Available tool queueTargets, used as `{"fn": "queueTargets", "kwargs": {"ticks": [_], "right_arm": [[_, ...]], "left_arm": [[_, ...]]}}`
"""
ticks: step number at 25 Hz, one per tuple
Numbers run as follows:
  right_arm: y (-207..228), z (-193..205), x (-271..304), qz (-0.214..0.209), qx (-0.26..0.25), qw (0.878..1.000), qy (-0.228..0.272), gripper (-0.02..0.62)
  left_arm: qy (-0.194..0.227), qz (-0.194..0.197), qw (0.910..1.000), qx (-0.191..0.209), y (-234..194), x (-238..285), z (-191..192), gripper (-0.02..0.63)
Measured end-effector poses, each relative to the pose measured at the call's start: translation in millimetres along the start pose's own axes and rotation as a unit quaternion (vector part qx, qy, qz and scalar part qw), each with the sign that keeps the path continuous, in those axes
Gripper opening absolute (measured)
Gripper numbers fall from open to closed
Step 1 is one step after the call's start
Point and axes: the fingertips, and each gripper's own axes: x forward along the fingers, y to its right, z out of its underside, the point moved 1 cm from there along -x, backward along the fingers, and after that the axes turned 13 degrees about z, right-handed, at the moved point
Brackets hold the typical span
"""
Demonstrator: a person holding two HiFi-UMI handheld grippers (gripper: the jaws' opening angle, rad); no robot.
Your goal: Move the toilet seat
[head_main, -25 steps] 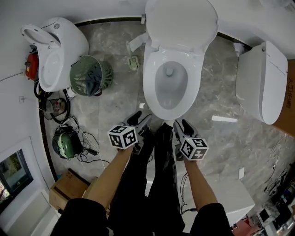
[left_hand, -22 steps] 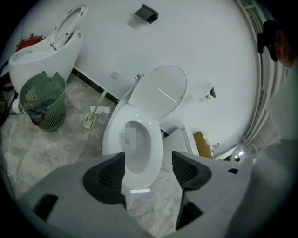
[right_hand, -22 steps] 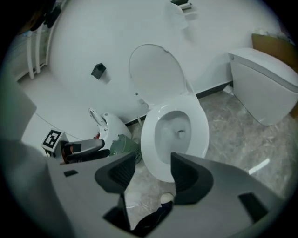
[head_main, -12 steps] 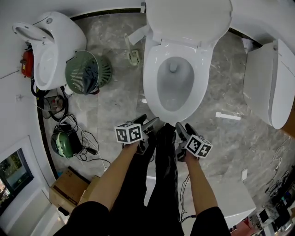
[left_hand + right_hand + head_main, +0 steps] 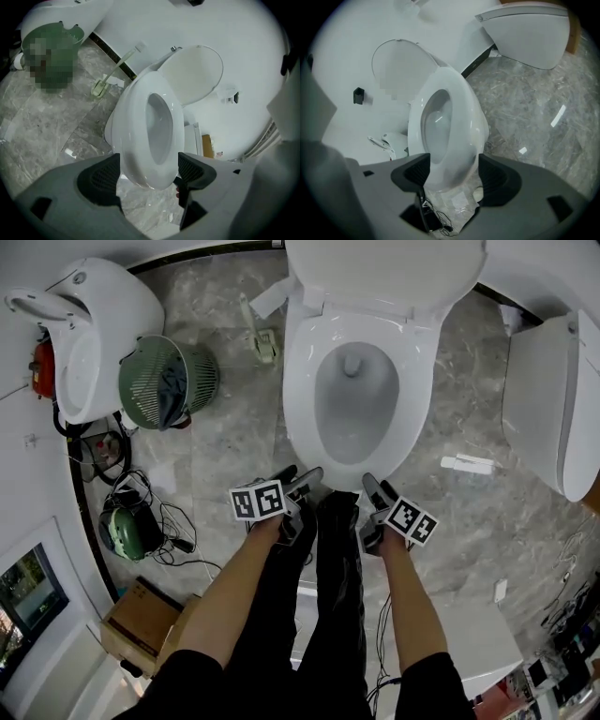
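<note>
Now our left claw (image 5: 300, 477) and right claw (image 5: 377, 487) have dropped near the bowl (image 5: 356, 404) front, jaws just spread wide and empty. The toilet seat (image 5: 298, 381) lies flat on it, ready for gripping.

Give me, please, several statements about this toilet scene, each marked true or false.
1. The toilet lid stands raised, the seat down. True.
2. The green basket sits right of that toilet. False: in the head view it sits to the left.
3. Both grippers clamp the seat. False: the left gripper and right gripper are open, jaws having just opened, nothing between them, short of the seat.
4. The second toilet at the right has its lid shut. True.
</note>
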Motion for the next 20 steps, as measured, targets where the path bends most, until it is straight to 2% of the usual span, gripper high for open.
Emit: {"fn": "queueTargets", "kwargs": {"ticks": [3,7,11,16,20], "right_arm": [[6.3,1.8,11.3,-0.002,0.021,1.000,-0.010,0.311],[3.0,2.6,21.9,-0.007,0.017,1.000,-0.025,0.311],[7.3,7.0,26.4,-0.003,0.016,1.000,-0.024,0.298],[8.5,6.8,27.8,-0.017,0.032,0.999,-0.036,0.285],[5.8,6.6,23.2,-0.039,0.049,0.997,-0.035,0.291]], "left_arm": [[0.005,0.006,1.0000,-0.006,1.1,8.0,-5.7,0.347],[0.006,0.000,1.0000,-0.002,-1.4,12.4,-10.8,0.341],[0.014,-0.008,0.9999,0.002,-11.8,8.3,-9.1,0.276],[0.042,-0.010,0.9990,-0.010,-12.0,8.3,-9.5,0.267],[0.043,-0.009,0.9990,0.006,-10.2,5.5,-7.8,0.249]]}}
